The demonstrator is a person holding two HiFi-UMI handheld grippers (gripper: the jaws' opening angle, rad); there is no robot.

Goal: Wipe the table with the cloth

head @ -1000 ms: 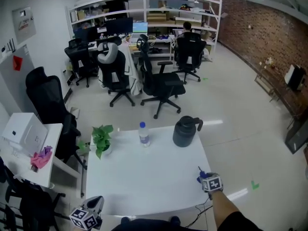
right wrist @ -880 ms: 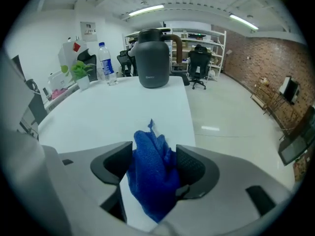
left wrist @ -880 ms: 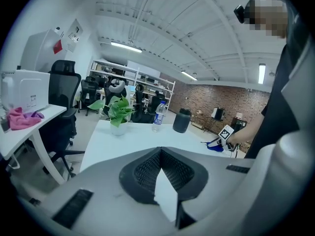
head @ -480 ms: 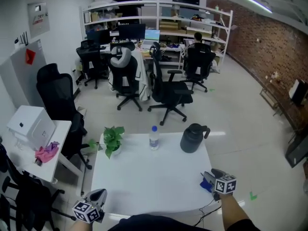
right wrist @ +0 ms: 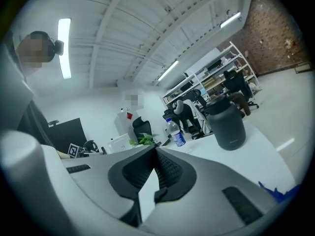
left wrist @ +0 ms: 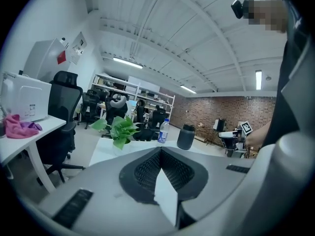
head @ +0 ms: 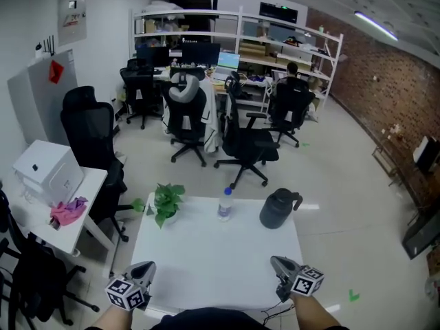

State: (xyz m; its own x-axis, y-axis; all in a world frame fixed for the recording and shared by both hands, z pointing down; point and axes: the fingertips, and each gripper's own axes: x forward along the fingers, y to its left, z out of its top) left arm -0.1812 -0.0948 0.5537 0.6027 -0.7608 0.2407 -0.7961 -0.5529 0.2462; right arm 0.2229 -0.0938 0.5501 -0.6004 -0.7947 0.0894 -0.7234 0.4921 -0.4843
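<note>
Hovering at the near edge of the white table [head: 206, 253], two handheld grippers point across it. The left gripper [head: 143, 272], at the table's near left corner, has its jaws pressed together on nothing. The right gripper [head: 278, 264], at the near right corner, has just closed its jaws, also empty. The blue cloth [right wrist: 276, 192] lies on the table just beside it.

blue cloth [right wrist: 278, 193] lies at edge of white table [head: 206, 253].

ceiling tubes [head: 375, 25] are lighting the room brightly and evenly. glare is streaking the floor [head: 344, 205]. fisheye is bending edges and darkening corners.
</note>
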